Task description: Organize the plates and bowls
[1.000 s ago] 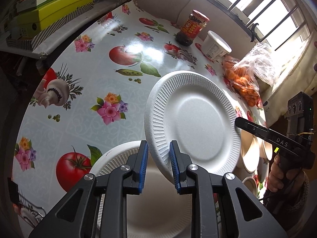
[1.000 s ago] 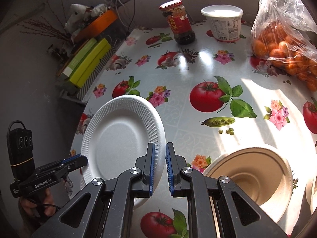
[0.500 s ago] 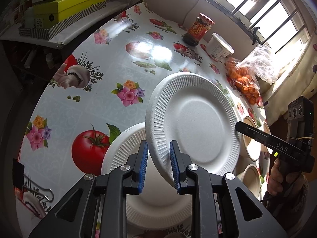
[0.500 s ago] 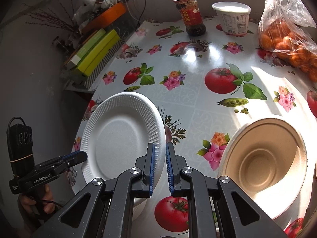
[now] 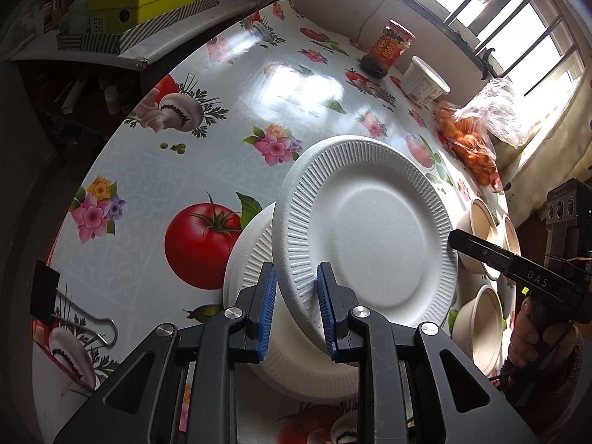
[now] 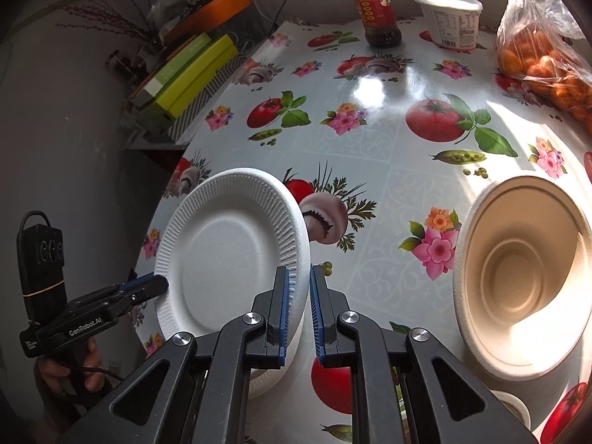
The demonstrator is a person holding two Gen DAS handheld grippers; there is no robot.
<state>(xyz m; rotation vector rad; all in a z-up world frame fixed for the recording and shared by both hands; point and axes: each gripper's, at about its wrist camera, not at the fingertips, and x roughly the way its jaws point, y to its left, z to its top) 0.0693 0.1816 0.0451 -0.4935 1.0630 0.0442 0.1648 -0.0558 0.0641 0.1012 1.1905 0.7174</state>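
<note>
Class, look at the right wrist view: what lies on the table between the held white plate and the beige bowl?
Between the white plate and the beige bowl, only bare patterned tablecloth shows, in the right wrist view.

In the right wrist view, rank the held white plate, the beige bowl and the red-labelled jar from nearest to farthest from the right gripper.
1. White plate, clamped in the right gripper, left side.
2. Beige bowl, to the right, on the table.
3. Red-labelled jar, far edge, top centre.

Two wrist cameras, each looking steeply down along its own gripper fingers.
Both sit close above a white plate; both views share it, the patterned table and the far jar.
</note>
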